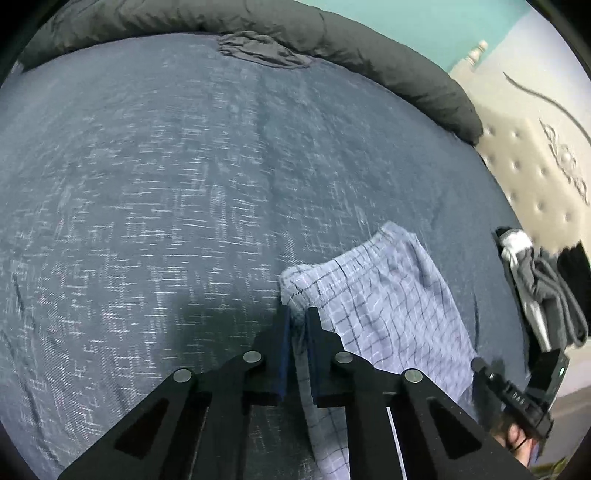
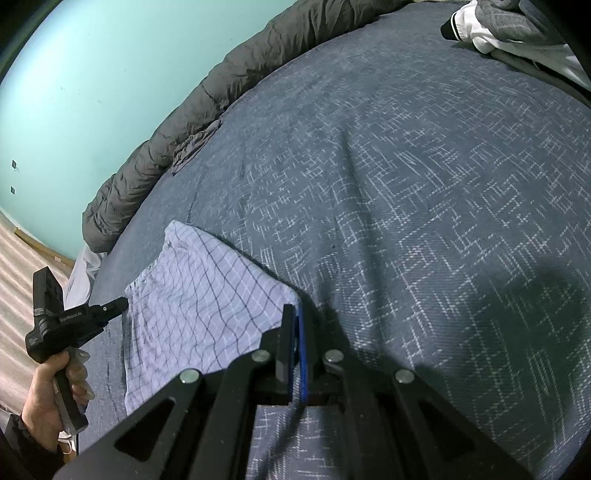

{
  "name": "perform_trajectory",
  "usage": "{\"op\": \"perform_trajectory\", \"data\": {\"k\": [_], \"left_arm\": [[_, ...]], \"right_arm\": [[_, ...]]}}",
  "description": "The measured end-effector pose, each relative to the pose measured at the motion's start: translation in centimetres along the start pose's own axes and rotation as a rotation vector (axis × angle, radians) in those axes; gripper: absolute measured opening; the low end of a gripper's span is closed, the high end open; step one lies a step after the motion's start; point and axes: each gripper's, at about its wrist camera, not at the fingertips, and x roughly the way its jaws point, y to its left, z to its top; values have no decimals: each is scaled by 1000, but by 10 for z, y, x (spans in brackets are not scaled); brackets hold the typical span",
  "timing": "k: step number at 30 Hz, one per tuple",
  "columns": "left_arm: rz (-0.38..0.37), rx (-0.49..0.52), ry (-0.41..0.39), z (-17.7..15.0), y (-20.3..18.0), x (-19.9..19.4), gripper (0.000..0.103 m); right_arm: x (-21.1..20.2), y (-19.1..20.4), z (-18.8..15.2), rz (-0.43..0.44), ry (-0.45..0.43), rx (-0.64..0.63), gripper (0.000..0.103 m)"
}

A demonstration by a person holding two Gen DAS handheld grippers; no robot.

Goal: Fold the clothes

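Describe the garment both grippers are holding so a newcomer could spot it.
On the dark blue bedspread, near the edge, lies the checked garment, pinched by the left gripper and right gripper. It is pale lilac with a dark grid, unlike the grey-and-white clothes pile.

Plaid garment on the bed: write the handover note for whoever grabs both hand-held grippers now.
Left hand-held gripper: shut on a corner of the plaid garment.
Right hand-held gripper: shut on the garment's opposite corner.
Garment hangs between the two over the blue bedspread, near the bed's edge.
Pile of other clothes waits at the far side.
Done: garment picked up. Left: lay it flat, fold it, then the pile.
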Motion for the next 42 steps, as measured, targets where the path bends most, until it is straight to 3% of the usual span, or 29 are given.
{"op": "perform_trajectory", "data": {"k": [3, 10, 17, 18, 20, 23, 36, 42], "left_arm": [[-17, -70, -7, 5, 13, 1, 8], [-18, -127, 40, 17, 23, 18, 8], [20, -27, 68, 17, 5, 24, 10], [25, -22, 67, 17, 4, 22, 12], [24, -25, 61, 15, 3, 18, 26], [7, -60, 39, 12, 6, 9, 33], [11, -77, 37, 2, 14, 20, 29], [6, -42, 14, -19, 7, -6, 30]], "right_arm": [[0, 3, 0, -4, 1, -12, 1], [2, 4, -2, -9, 5, -17, 1], [1, 3, -2, -15, 8, -16, 1], [0, 3, -3, -16, 9, -13, 1], [-1, 4, -3, -18, 7, -14, 2], [-1, 5, -4, -20, 6, -18, 1], [3, -1, -1, -23, 4, 4, 2], [3, 0, 1, -11, 1, 16, 3]]}}
